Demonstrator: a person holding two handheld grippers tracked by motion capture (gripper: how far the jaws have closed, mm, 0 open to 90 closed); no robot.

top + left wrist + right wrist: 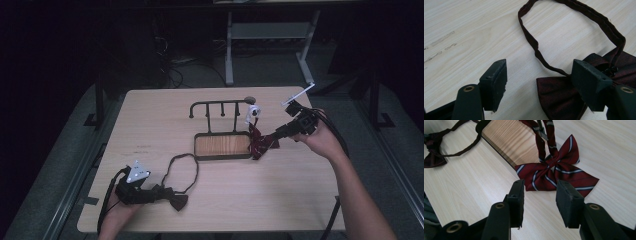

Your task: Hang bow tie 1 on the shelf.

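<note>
Left gripper sits near the tabletop's front-left corner, jaws apart, over the dark bow tie lying flat there. Right gripper, jaws spread and empty, faces the striped bow tie beside the wooden tray's right edge, mid-tabletop.

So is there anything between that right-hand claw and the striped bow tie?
Nothing visible. The right gripper stands open just short of the striped bow tie, with only bare table between its jaws and the fabric.
</note>
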